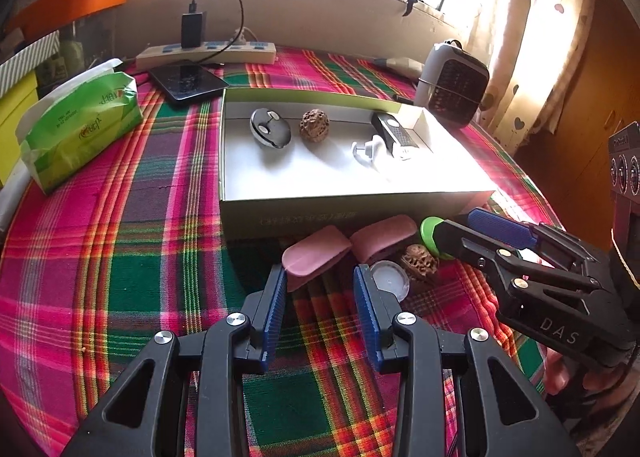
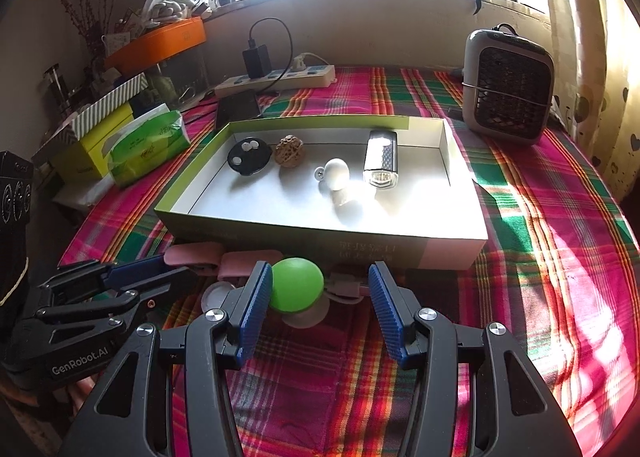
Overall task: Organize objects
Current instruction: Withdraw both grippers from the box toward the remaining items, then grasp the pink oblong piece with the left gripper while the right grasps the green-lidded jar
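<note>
Sorting roughly half done: four items sitting in the box (image 2: 460,161), pink cases (image 1: 316,257), walnut (image 1: 420,261), cap (image 1: 390,279), green ball (image 2: 297,285) waiting outside, left gripper (image 1: 320,281) and right gripper (image 2: 316,285) both hovering open, empty.

Green knob (image 2: 296,284) before white box (image 2: 456,253)

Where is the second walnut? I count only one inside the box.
In the left wrist view, the loose walnut lies on the tablecloth outside the box's front wall, between the white cap and the green-topped piece.

left gripper (image 1: 320,287): jaws apart, empty | pink case (image 1: 316,255): just ahead | box (image 1: 352,213): beyond
</note>
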`<state>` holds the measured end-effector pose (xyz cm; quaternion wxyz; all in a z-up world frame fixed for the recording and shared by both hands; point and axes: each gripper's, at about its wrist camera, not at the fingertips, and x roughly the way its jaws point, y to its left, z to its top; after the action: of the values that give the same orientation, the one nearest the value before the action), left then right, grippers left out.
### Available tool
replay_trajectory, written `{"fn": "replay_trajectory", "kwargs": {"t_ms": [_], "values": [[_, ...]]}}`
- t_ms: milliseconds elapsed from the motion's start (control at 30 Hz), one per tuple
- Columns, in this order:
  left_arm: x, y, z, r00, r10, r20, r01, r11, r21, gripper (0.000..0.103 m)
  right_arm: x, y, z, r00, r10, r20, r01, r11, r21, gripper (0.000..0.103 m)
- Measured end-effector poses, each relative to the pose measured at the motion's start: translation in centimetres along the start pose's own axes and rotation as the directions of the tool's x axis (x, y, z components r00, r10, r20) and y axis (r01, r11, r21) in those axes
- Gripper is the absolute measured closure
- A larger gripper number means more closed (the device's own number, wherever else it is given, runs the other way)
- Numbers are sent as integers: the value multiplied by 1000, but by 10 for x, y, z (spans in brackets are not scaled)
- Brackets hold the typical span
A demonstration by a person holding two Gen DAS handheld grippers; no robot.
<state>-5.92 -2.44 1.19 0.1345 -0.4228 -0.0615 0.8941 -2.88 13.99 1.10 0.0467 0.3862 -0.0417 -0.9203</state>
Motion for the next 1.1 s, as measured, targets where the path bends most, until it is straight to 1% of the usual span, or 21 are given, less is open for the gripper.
{"fn": "replay_trajectory", "kwargs": {"t_ms": [67,167,333,400,500,567,700,867,1100], "values": [[-1,-2,-1,1000,-9,-2,9,1000,7,70,-2,-1,-1,1000,-12,0,12,1000,-2,52],[-5,-3,-2,1000,-3,5,3,1000,13,70,-5,-3,-1,999,-45,0,45,999,-6,51],[-17,3,3,998,30,60,-31,999,19,70,-6,-5,-1,1000,-15,7,15,1000,3,52],[-14,5,8,998,41,55,-42,999,17,70,-4,-2,-1,1000,-3,2,3,1000,5,52],[-7,3,11,998,52,45,-54,998,45,70,-2,3,0,1000,11,-1,-11,1000,-12,52],[-3,0,11,999,43,32,-46,997,68,70,0,5,0,1000,15,-5,-15,1000,-19,52],[5,-6,11,998,53,14,-55,994,99,70,5,6,1,999,30,-21,-30,1000,-5,52],[13,-4,14,998,60,0,-59,994,87,70,9,6,2,999,33,-31,-33,999,3,52],[20,-3,14,997,71,-13,-70,994,82,70,8,5,0,999,37,-23,-37,999,8,53]]}}
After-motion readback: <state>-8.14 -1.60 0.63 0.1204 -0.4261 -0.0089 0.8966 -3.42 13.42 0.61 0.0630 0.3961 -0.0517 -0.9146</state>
